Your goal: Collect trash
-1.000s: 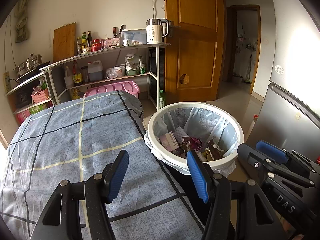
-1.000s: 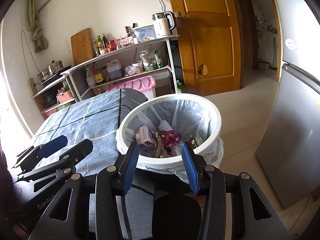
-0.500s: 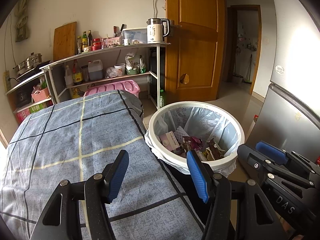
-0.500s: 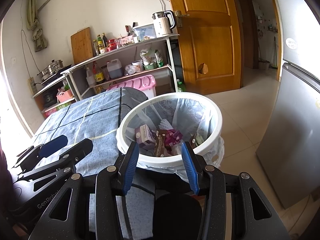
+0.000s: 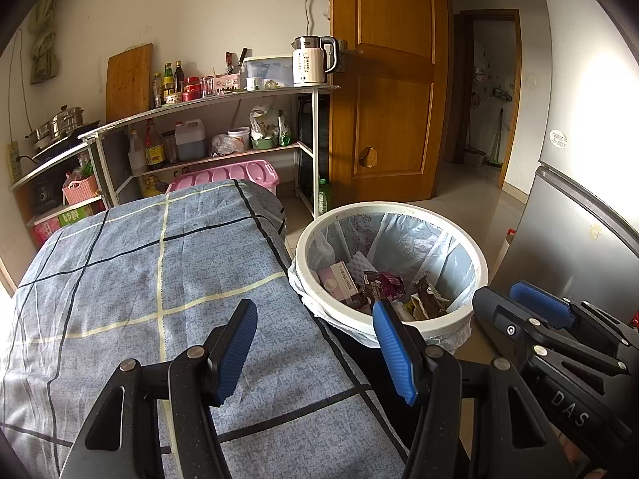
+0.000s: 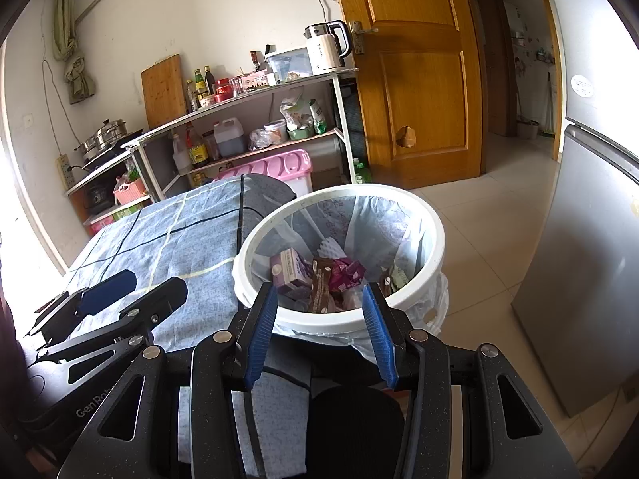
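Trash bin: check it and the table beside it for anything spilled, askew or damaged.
Nothing stands out. The bin stands upright with its liner folded over the rim and the trash inside. No litter shows on the tablecloth. Both the left gripper and the right gripper are open and empty.

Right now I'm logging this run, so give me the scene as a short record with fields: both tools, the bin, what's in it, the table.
left tool: open, empty, over the blue checked tablecloth
right tool: open, empty, pointing at the bin's near rim
trash bin: white, round, lined with a clear bag, standing beside the table edge
bin contents: a pink box, a brown wrapper, a magenta wrapper, a white foam piece, other scraps
table: no trash visible on the cloth
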`<state>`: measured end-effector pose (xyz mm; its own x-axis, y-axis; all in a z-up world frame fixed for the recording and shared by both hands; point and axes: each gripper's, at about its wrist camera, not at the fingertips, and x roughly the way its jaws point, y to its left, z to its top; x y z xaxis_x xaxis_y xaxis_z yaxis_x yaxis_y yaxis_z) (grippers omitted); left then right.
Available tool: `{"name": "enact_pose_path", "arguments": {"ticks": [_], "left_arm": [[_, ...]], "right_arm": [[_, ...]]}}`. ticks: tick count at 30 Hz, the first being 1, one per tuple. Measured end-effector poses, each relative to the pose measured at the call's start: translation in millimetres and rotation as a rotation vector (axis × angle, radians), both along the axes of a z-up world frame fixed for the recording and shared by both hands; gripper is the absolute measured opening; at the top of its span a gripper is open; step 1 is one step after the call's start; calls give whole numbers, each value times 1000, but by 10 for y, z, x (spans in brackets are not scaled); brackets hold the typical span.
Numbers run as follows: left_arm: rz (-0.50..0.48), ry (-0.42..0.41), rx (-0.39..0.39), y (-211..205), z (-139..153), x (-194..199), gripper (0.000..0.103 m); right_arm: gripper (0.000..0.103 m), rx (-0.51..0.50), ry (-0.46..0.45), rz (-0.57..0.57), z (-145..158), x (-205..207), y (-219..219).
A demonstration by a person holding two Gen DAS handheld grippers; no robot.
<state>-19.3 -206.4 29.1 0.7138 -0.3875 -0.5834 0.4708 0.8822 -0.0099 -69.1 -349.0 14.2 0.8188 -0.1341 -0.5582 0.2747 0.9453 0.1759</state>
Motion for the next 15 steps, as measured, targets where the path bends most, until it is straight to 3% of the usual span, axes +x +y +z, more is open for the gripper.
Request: {"name": "enact_pose_path", "arguments": {"ticks": [15], "left_arm": [[3,3,-2,17,-10,26,60]], "right_arm": [[45,0,-1,0,-2,4,12]]}}
